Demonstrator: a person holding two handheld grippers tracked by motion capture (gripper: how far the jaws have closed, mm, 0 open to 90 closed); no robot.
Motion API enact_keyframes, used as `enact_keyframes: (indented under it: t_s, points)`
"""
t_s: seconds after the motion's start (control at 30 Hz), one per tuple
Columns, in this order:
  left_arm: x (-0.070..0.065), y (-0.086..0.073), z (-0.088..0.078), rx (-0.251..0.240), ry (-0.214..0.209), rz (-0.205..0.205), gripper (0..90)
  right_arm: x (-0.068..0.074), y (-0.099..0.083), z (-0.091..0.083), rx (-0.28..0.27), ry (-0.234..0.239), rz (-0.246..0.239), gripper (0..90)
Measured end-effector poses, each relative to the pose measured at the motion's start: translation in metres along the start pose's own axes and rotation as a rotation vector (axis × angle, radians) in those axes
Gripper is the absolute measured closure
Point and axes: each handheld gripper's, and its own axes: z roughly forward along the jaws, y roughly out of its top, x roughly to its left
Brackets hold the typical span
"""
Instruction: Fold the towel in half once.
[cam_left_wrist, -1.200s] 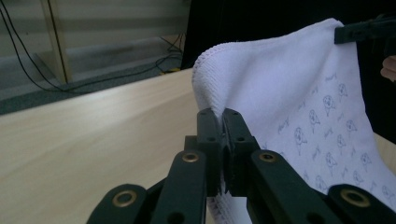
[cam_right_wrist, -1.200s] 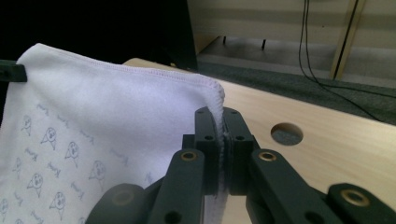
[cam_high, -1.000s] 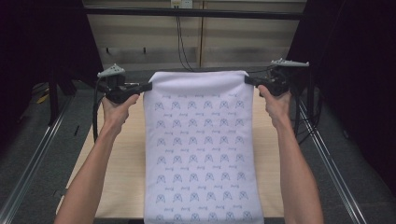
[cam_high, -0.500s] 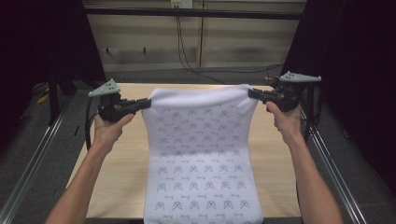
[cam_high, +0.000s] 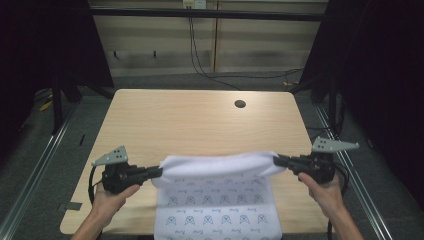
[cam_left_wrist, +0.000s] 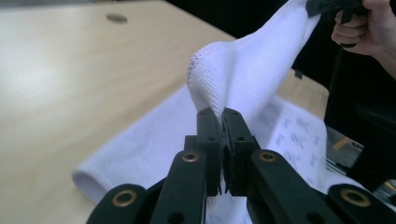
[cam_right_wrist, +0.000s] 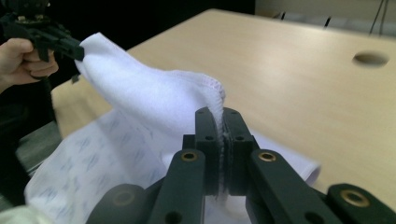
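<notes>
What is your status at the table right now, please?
Left gripper and right gripper shut on towel corners. Towel's far edge lifted, folded toward near side. Table beyond unobstructed.

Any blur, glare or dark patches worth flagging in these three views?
High view: surroundings of the light wooden table fall into deep shadow, the picture slightly soft. Left gripper view: pale glare on the tabletop, far background out of focus. Right gripper view: the white patterned cloth near the bottom left is smeared and blurry.

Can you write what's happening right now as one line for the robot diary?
step: folding towel | left gripper: shut on towel corner | right gripper: shut on other corner | held edge: lifted above table, near the person
</notes>
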Motion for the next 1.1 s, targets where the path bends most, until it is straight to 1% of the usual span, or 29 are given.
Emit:
enact_keyframes:
  t_s: [0.03,0.1,0.13,0.17,0.2,0.23,0.27,0.3,0.33,0.37,0.43,0.47,0.5,0.53,0.57,0.63,0.67,0.7,0.73,0.77,0.8,0.83,0.87,0.9,0.93,1.03,1.07,1.1]
  points:
    - [-0.001,-0.006,0.000,0.012,-0.007,-0.013,87.2,0.002,-0.007,0.001,0.018,0.000,0.005,87.0]
    - [-0.004,-0.016,0.000,0.045,-0.005,-0.020,87.2,0.005,-0.020,0.003,0.064,-0.004,0.008,87.1]
    - [-0.006,-0.023,0.001,0.061,-0.011,-0.030,87.2,0.008,-0.027,0.003,0.071,0.001,0.015,87.1]
    - [-0.008,-0.028,0.002,0.076,-0.015,-0.031,87.2,0.009,-0.035,0.003,0.063,0.013,0.040,87.1]
    - [-0.010,-0.033,0.004,0.098,-0.018,-0.035,87.2,0.010,-0.042,0.005,0.072,0.018,0.054,87.1]
    - [-0.011,-0.038,0.007,0.128,-0.025,-0.035,87.2,0.012,-0.048,0.008,0.096,0.014,0.055,87.1]
    - [-0.011,-0.041,0.009,0.146,-0.029,-0.037,87.2,0.013,-0.055,0.010,0.124,0.014,0.065,87.1]
    - [-0.010,-0.046,0.012,0.177,-0.031,-0.052,87.2,0.014,-0.059,0.011,0.142,0.014,0.074,87.1]
    - [-0.010,-0.052,0.016,0.202,-0.032,-0.057,87.2,0.016,-0.067,0.012,0.167,0.012,0.077,87.1]
    - [-0.011,-0.056,0.018,0.215,-0.030,-0.055,87.2,0.017,-0.073,0.012,0.186,0.009,0.083,87.1]
    - [-0.010,-0.062,0.022,0.253,-0.035,-0.059,87.2,0.019,-0.080,0.013,0.222,0.002,0.079,87.1]
    - [-0.010,-0.063,0.024,0.270,-0.038,-0.053,87.1,0.019,-0.085,0.014,0.249,0.008,0.089,87.1]
    - [-0.009,-0.065,0.026,0.283,-0.051,-0.044,86.9,0.021,-0.087,0.017,0.275,-0.004,0.091,87.1]
    - [-0.008,-0.068,0.030,0.306,-0.063,-0.019,86.1,0.022,-0.089,0.019,0.295,-0.008,0.082,87.0]
    - [-0.008,-0.069,0.032,0.317,-0.053,-0.002,85.9,0.021,-0.089,0.023,0.314,-0.007,0.078,87.0]
    - [-0.007,-0.069,0.034,0.333,-0.039,-0.014,86.3,0.018,-0.092,0.031,0.343,-0.004,0.074,86.9]
    - [-0.005,-0.070,0.035,0.350,-0.022,-0.024,86.4,0.018,-0.093,0.033,0.358,-0.010,0.067,86.9]
    - [-0.004,-0.070,0.036,0.359,-0.019,-0.035,86.5,0.017,-0.094,0.036,0.376,-0.010,0.058,86.9]
    - [-0.001,-0.070,0.037,0.360,-0.032,-0.047,86.6,0.016,-0.095,0.038,0.385,-0.010,0.062,86.9]
    - [0.000,-0.069,0.038,0.359,-0.029,-0.041,86.7,0.016,-0.097,0.042,0.399,-0.020,0.063,86.9]
    - [0.003,-0.068,0.040,0.355,-0.018,-0.047,86.8,0.016,-0.097,0.044,0.412,-0.028,0.056,87.0]
    - [0.004,-0.067,0.041,0.355,-0.013,-0.051,86.9,0.015,-0.097,0.046,0.413,-0.023,0.058,87.0]
    - [0.007,-0.065,0.043,0.350,-0.005,-0.045,86.9,0.015,-0.096,0.047,0.408,-0.029,0.055,87.1]
    - [0.010,-0.064,0.044,0.345,0.008,-0.056,87.0,0.014,-0.095,0.049,0.412,-0.038,0.048,87.1]
    - [0.014,-0.062,0.045,0.343,0.012,-0.059,87.0,0.014,-0.094,0.050,0.408,-0.040,0.047,87.1]
    - [0.027,-0.056,0.052,0.327,0.039,-0.062,87.1,0.016,-0.090,0.056,0.420,-0.070,0.000,87.0]
    - [0.031,-0.053,0.054,0.325,0.050,-0.051,87.0,0.016,-0.089,0.058,0.421,-0.082,-0.013,87.0]
    - [0.031,-0.053,0.054,0.325,0.050,-0.051,87.0,0.015,-0.088,0.060,0.421,-0.085,-0.008,87.0]
